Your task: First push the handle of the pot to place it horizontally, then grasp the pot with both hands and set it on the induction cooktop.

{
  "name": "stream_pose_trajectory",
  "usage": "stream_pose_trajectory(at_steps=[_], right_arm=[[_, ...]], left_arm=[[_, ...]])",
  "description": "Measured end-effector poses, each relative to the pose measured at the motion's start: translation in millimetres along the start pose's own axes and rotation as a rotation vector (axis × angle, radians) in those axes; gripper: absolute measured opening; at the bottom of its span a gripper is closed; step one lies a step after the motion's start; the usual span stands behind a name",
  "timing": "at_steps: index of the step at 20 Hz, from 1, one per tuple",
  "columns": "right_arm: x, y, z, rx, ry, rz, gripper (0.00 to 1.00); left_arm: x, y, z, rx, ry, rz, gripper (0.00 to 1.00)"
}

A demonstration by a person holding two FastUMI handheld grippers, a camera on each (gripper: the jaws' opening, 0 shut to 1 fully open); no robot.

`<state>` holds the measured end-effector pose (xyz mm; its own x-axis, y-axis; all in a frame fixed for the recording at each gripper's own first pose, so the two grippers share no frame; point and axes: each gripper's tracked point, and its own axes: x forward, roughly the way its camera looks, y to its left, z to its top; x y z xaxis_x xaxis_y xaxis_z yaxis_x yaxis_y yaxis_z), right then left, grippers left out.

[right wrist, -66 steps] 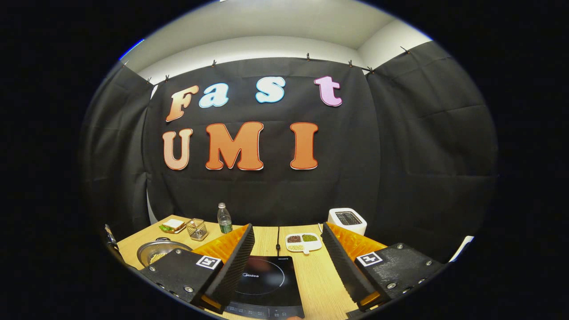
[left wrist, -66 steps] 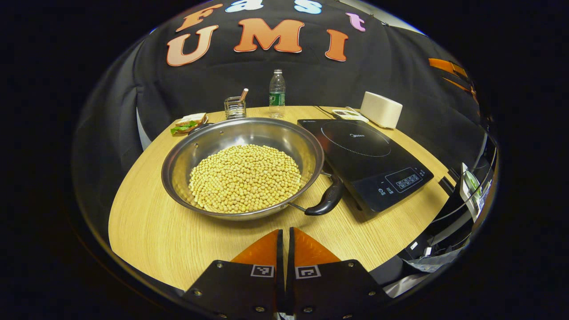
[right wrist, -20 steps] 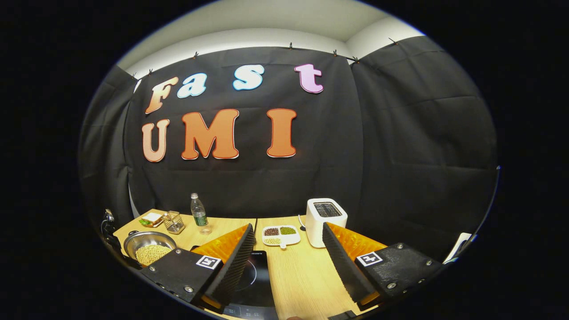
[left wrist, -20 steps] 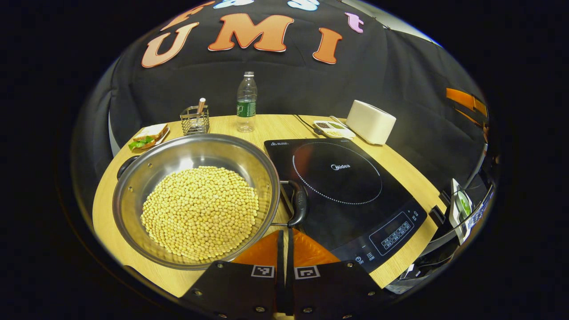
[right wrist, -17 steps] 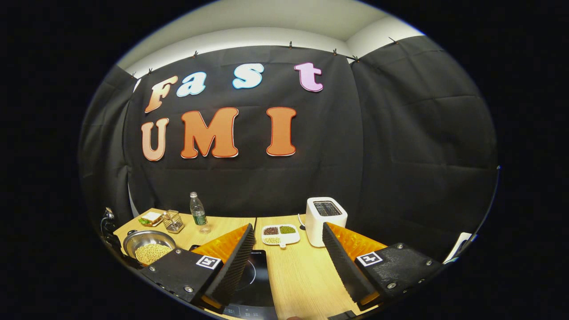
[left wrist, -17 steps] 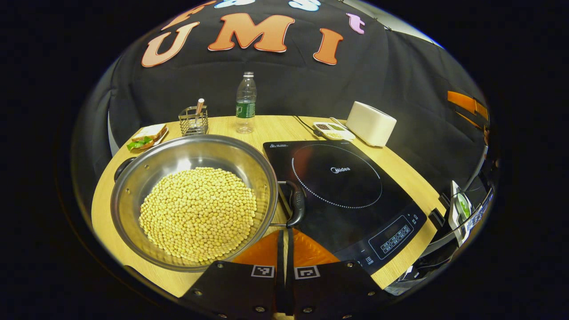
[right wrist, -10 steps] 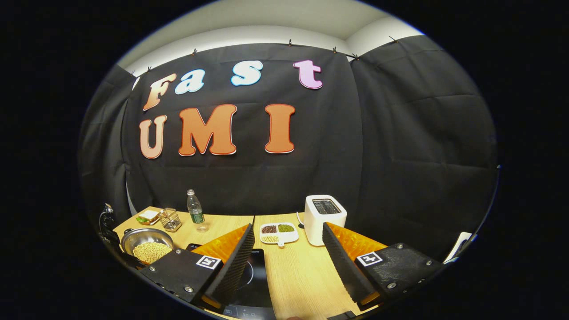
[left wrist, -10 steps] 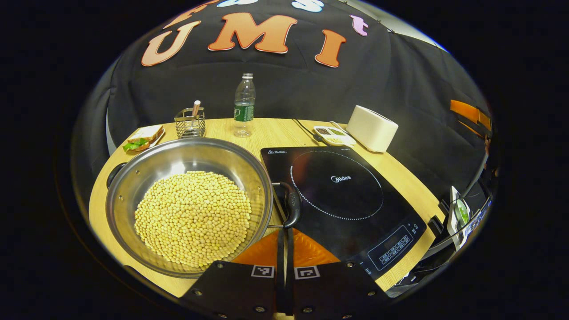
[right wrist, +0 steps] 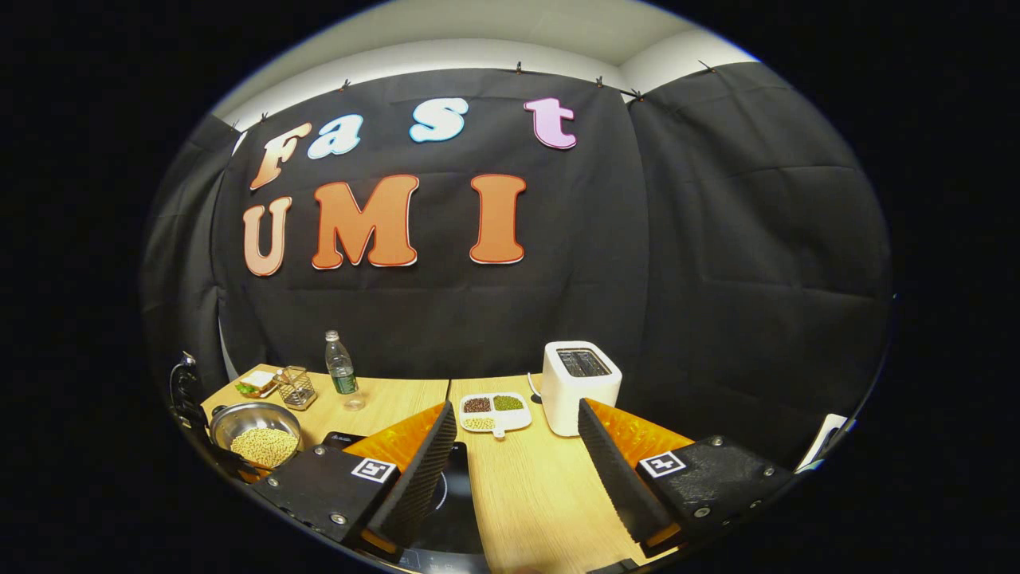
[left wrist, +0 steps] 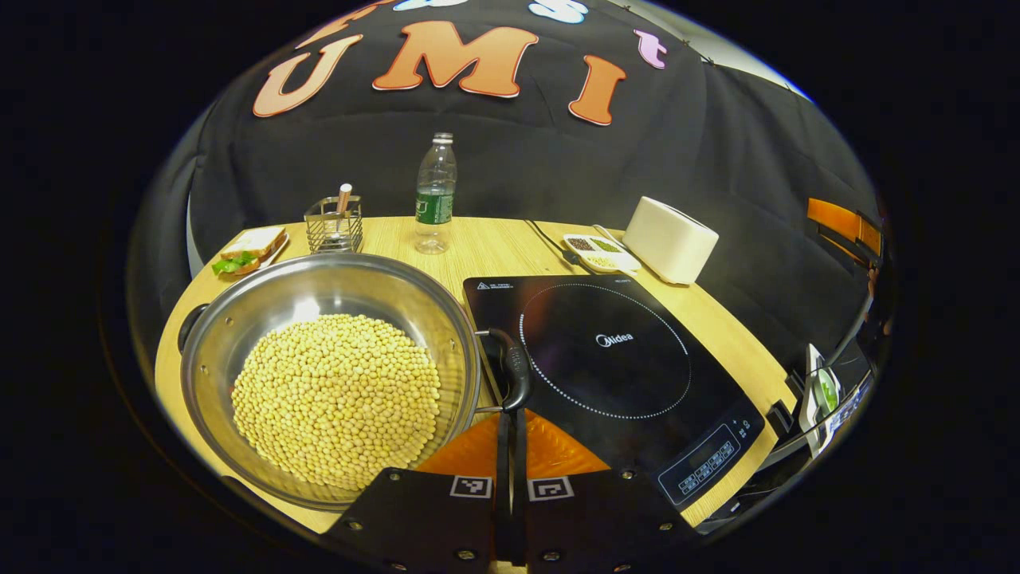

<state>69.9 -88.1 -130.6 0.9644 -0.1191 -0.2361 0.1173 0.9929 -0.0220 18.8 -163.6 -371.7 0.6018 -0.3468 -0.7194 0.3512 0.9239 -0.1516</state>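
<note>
Since a few seconds back the pot's handle has swung from pointing toward the camera to lying along the cooktop's edge. It sits just ahead of the left gripper, whose fingers are pressed together, tips at the handle's near end. The pot, full of soybeans, rests on the wooden table beside the induction cooktop. The right gripper is spread wide, high over the table, well apart from the pot.
</note>
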Motion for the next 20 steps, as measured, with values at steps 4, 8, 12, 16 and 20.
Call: stream_pose_trajectory(at_steps=[4, 8, 12, 16, 20], right_arm=[[3, 2, -1, -0.003, 0.005, -0.003, 0.95], [2, 8, -2, -0.003, 0.010, -0.002, 0.95], [-4, 19, 5, 0.000, 0.003, 0.005, 0.95], [-19, 40, 14, 0.016, -0.018, 0.024, 0.95], [-29, 71, 22, 0.023, -0.038, 0.044, 0.95]], left_arm=[[6, 1, 8, 0.003, -0.012, 0.000, 0.02], [6, 1, 20, 0.008, -0.033, -0.002, 0.02], [-13, 3, 48, 0.030, -0.106, -0.002, 0.02], [-56, 31, 76, 0.050, -0.206, 0.048, 0.02], [-100, 86, 90, 0.052, -0.286, 0.153, 0.02]])
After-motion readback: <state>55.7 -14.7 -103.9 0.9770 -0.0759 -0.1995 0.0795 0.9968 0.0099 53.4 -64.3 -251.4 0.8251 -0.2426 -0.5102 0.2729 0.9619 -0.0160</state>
